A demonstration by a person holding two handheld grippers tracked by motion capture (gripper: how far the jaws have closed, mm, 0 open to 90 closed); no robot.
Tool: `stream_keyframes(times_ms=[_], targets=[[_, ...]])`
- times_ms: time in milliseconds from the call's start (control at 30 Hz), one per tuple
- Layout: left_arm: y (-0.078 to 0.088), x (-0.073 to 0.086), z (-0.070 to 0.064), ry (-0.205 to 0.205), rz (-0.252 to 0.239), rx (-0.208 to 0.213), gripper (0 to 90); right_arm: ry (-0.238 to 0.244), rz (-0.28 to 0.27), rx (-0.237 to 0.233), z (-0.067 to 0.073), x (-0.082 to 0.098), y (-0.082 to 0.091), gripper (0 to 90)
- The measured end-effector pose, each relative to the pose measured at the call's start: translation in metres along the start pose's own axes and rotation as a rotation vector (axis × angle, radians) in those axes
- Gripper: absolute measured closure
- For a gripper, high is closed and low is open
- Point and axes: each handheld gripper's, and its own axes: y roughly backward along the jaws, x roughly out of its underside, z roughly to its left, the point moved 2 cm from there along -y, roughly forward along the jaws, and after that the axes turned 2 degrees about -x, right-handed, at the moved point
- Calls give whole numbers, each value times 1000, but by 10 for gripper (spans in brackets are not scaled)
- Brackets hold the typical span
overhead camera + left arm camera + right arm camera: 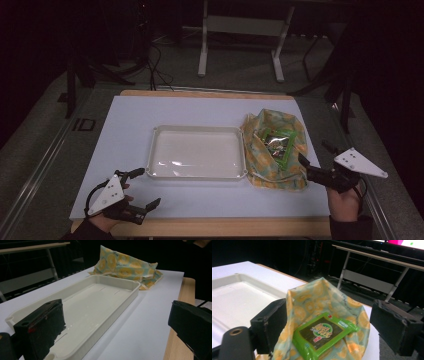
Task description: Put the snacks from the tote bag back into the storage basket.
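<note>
A yellow-patterned cloth bag [272, 145] lies open on the right of the white table, holding a green snack packet [278, 142]. In the right gripper view the packet [324, 333] sits between the bag's walls [312, 300]. An empty white tray [196, 152] rests at the table's middle; in the left gripper view it is the tray [100, 302] with the bag [125, 267] beyond. My left gripper [147, 187] stands open near the tray's front left corner. My right gripper [314, 159] is open at the bag's right edge, jaws on either side of the packet, nothing held.
The white table sheet [135, 120] covers a wooden tabletop whose edge [210, 227] shows in front. Metal table legs [202, 50] and cables stand on the dark floor behind. A rail [45, 160] runs along the left.
</note>
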Motion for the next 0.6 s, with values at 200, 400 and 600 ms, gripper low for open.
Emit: stream_keyframes(times_ms=[200, 400, 600], targets=[[0, 0, 1, 2, 0, 0, 10, -28, 1, 34, -9, -10, -16, 128], [0, 0, 1, 3, 0, 1, 10, -60, 15, 41, -16, -11, -37, 136], [1, 0, 1, 4, 1, 1, 10, -107, 29, 34, -26, -4, -58, 139]])
